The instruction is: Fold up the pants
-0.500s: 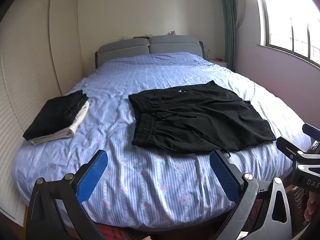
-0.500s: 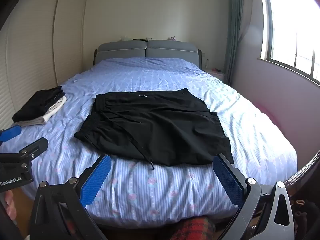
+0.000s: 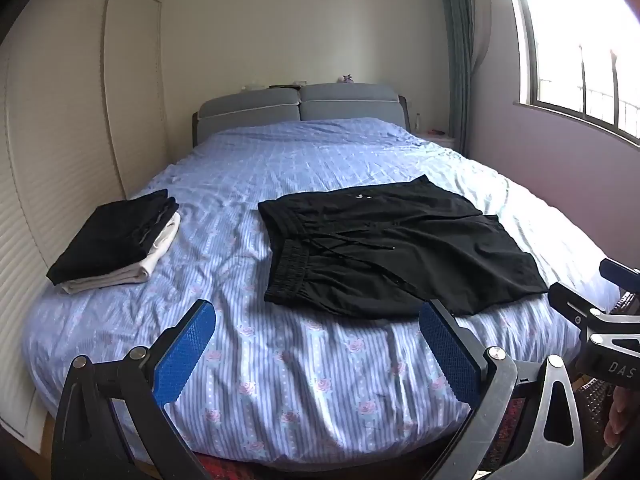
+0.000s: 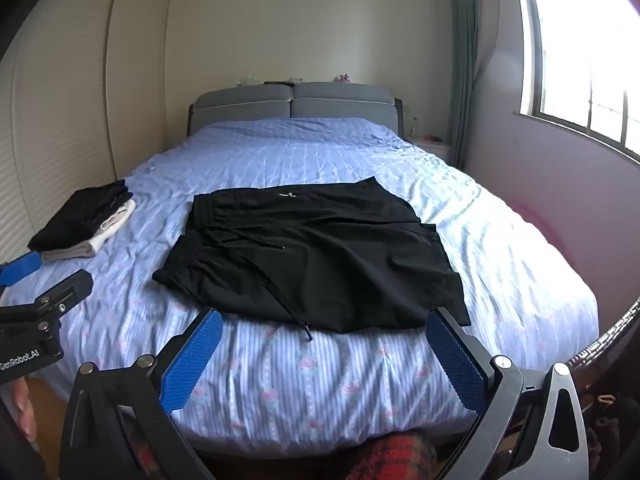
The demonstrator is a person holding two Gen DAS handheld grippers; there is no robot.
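Black pants lie spread flat on the blue striped bed, waistband to the left, drawstring trailing toward the near edge; they also show in the right wrist view. My left gripper is open and empty, held off the bed's near edge, short of the pants. My right gripper is open and empty, also short of the pants' near hem. Each gripper shows at the other view's edge.
A stack of folded clothes, black on white, sits at the bed's left side, also in the right wrist view. A grey headboard stands at the far end. A wardrobe is left, a window wall right.
Both grippers have edged slightly toward the bed; the pants lie as before. Both jaws stay open.
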